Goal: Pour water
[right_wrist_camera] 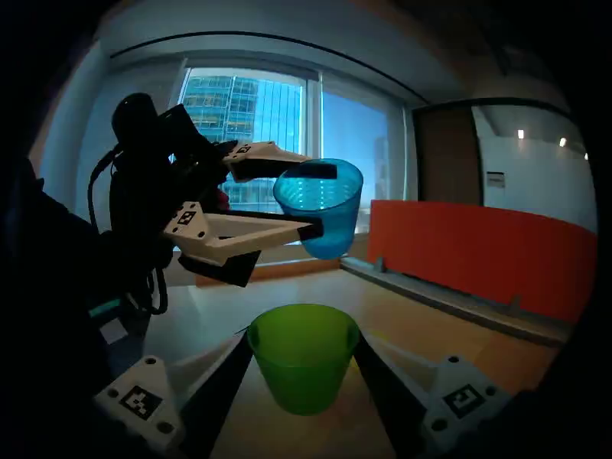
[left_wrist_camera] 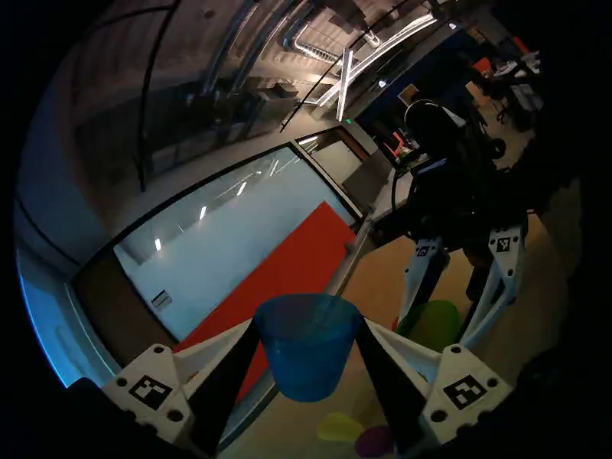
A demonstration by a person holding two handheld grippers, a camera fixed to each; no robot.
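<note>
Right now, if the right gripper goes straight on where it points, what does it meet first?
Probably the blue cup in the left gripper, dead ahead, slightly high; the right gripper's green cup would lead. Depth unclear.

A translucent blue plastic cup (left_wrist_camera: 307, 348) is clamped in my left gripper (left_wrist_camera: 307, 330), raised in the air and roughly upright. A translucent green plastic cup (right_wrist_camera: 304, 356) stands upright in my right gripper (right_wrist_camera: 304, 338), lower than the blue one and not touching it.
</note>
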